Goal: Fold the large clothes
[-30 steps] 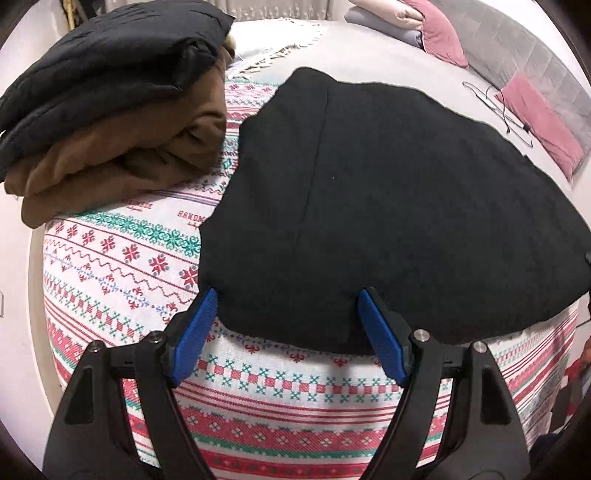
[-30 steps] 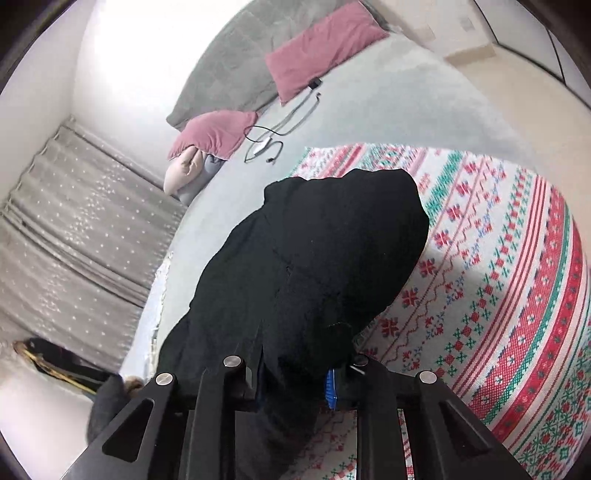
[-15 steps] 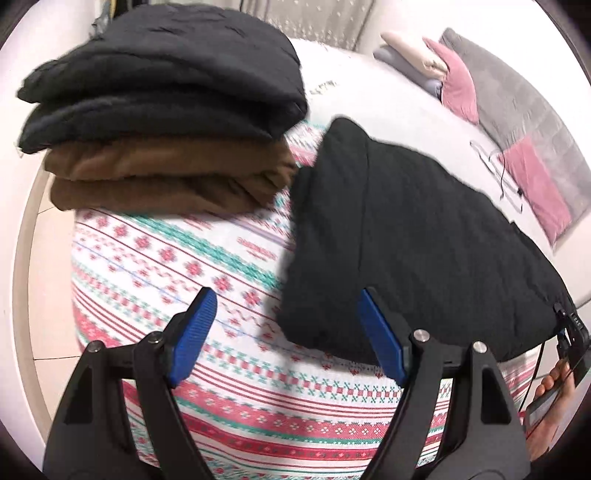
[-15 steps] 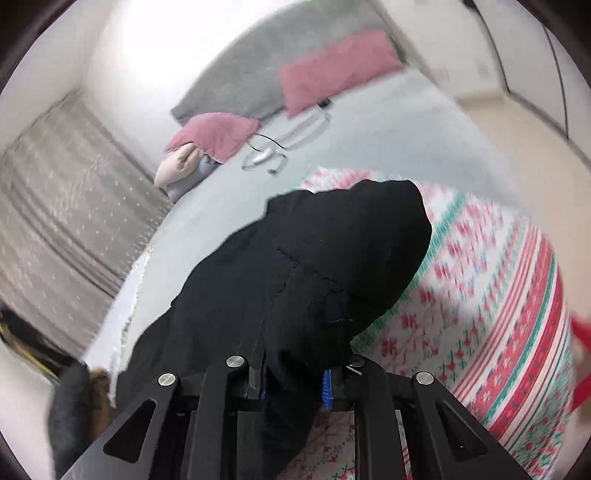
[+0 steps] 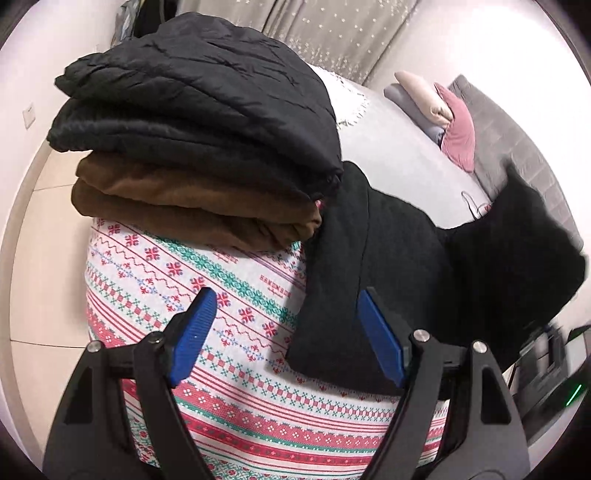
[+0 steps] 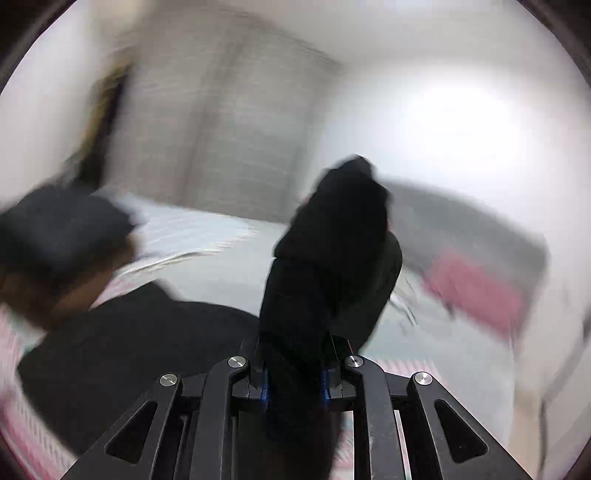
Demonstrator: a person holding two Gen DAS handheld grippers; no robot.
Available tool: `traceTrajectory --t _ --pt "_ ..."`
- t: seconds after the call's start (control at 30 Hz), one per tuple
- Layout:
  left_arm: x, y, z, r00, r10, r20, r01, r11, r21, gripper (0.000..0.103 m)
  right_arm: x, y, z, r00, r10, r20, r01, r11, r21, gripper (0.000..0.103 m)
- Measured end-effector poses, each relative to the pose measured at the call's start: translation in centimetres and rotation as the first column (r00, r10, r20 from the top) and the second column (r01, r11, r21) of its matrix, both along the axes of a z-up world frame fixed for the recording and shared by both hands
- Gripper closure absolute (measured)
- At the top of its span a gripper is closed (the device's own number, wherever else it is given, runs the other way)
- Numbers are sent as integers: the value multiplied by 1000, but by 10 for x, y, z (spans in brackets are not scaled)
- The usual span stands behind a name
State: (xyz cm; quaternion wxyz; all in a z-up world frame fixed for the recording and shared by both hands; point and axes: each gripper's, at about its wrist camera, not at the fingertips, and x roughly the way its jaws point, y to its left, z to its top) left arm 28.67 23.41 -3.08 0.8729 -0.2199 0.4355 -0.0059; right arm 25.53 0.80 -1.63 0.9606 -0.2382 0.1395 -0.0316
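Note:
A black garment (image 5: 373,266) lies on a round table with a patterned red, green and white cloth (image 5: 229,280). Its right side is raised off the table in a hanging flap (image 5: 517,251). My left gripper (image 5: 284,332) is open and empty, just above the cloth at the garment's near left corner. My right gripper (image 6: 293,380) is shut on a bunched fold of the black garment (image 6: 332,258), held up above the rest of it (image 6: 122,343). The right wrist view is blurred by motion.
A stack of folded clothes, dark grey (image 5: 199,96) over brown (image 5: 184,203), stands on the table's far left and touches the garment's far edge. Behind is a grey bed (image 5: 399,144) with pink pillows (image 5: 460,133) and a curtain (image 5: 332,33).
My right gripper has lifted its side of the black garment up and swung it leftward. My left gripper has shifted left, away from the garment's near edge.

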Motion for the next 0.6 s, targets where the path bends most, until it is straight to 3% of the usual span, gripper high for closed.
traceTrajectory --t 0.1,0.23,0.3,0.4,0.53,0.6 --pt "2 8 -3 1000 21 -8 -21 1000 -18 24 -10 73 -48 987 146 -74 -157 971 -178 84" --pt "2 13 -8 999 23 -22 -24 999 -37 24 -11 139 -126 942 218 -254 -294 903 -313 85" --pt "2 15 -8 999 27 -24 -27 999 -34 24 -13 150 -145 950 204 -235 -282 883 -375 84" --pt "3 17 -9 999 28 -24 -29 999 -41 24 -5 142 -126 941 218 -261 -283 927 -247 84" --pt "3 13 -7 1000 12 -21 -13 998 -54 24 -3 140 -96 944 234 -231 -277 945 -174 85" --pt "5 9 -7 1000 2 -18 -3 999 -46 24 4 140 -94 937 231 -261 -267 957 -111 85"
